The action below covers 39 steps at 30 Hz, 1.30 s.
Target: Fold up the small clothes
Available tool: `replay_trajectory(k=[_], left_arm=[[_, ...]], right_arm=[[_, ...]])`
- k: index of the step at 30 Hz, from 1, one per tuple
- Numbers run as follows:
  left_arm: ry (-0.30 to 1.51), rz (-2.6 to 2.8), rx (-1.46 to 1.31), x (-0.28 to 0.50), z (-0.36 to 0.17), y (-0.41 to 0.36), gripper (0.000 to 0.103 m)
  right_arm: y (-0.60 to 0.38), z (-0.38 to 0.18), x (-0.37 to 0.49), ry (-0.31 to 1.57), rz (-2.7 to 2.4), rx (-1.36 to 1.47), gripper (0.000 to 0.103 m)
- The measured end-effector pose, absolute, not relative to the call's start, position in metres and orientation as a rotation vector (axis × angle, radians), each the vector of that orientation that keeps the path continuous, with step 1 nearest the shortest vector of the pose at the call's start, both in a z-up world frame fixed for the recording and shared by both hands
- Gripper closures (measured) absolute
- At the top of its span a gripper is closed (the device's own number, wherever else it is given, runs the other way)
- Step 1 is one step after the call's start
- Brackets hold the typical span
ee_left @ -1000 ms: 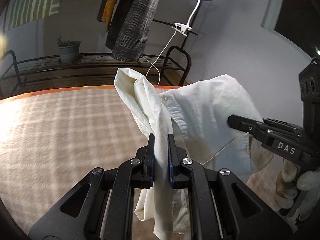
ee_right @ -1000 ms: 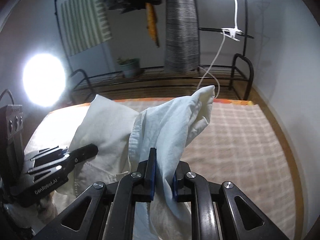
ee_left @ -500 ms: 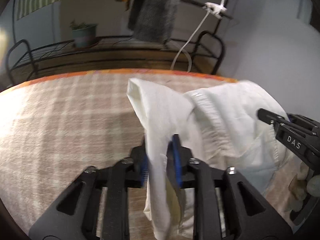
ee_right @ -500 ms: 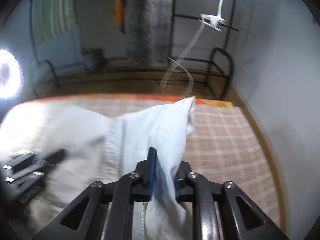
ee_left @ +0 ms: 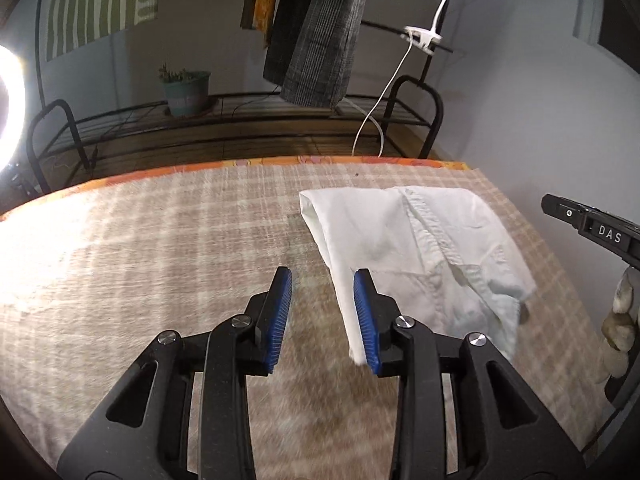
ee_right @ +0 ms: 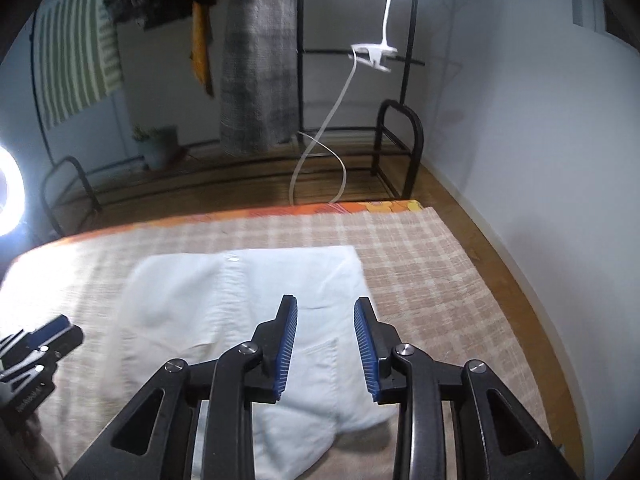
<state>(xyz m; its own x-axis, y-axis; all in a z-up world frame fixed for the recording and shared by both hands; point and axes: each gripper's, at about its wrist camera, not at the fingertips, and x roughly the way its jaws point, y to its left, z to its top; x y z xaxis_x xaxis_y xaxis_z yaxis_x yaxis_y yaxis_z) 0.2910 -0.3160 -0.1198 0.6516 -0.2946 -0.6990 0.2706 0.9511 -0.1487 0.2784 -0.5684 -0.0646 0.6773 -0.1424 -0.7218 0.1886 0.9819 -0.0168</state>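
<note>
A small white buttoned shirt (ee_left: 424,248) lies folded on the checked beige blanket (ee_left: 160,256); it also shows in the right wrist view (ee_right: 240,312). My left gripper (ee_left: 322,280) is open and empty, just left of the shirt's near left edge. My right gripper (ee_right: 325,308) is open and empty, hovering over the shirt's right half near its pocket. The right gripper's body shows at the right edge of the left wrist view (ee_left: 592,228). The left gripper shows at the left edge of the right wrist view (ee_right: 36,352).
An orange border (ee_left: 240,165) marks the blanket's far edge. Beyond it stand a black metal rack (ee_left: 240,116) with a potted plant (ee_left: 186,92), hanging clothes (ee_left: 320,32) and a clip lamp with white cord (ee_left: 420,36). A ring light (ee_right: 6,192) glares left. A wall (ee_right: 540,160) runs along the right.
Both grippers lowered the shirt from mid-air onto the blanket, then opened and let go. The shirt now lies flat instead of hanging from the jaws.
</note>
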Motion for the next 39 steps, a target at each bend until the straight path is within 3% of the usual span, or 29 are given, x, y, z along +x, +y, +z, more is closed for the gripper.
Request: replay_trajectory(k=[10,18,22,24,26,29,32,39], left_arm=[[0.719,-0.364,0.024,0.207,-0.067,-0.275,0.071],[0.697,-0.393,0.006,0.15,-0.054,-0.24,0.07],[0.688,-0.419,0.034,0.132,-0.051,-0.241,0.06],[0.665,-0.418,0.05,0.122,-0.049,-0.241,0.054],[0.656,-0.422,0.051,0.114,-0.048,-0.238,0.038],[0.654,-0.428,0.048,0.106,-0.048,-0.234,0.031],[0.63,-0.423,0.08,0.098,-0.046,-0.235,0.021],[0.585,-0.419,0.13,0.087,-0.04,-0.239,0.01]], right_arm=[[-0.51,-0.019,0.2,0.746,-0.17,0.096,0.073],[-0.471,-0.007,0.141,0.726,-0.142,0.116,0.073],[-0.454,-0.005,0.119,0.705,-0.153,0.073,0.07],[-0.451,-0.004,0.111,0.692,-0.158,0.073,0.058],[-0.449,-0.005,0.104,0.671,-0.175,0.063,0.048],[-0.45,-0.006,0.097,0.666,-0.179,0.078,0.04],[-0.453,-0.009,0.093,0.658,-0.167,0.103,0.026],[-0.451,-0.013,0.093,0.649,-0.163,0.095,0.013]])
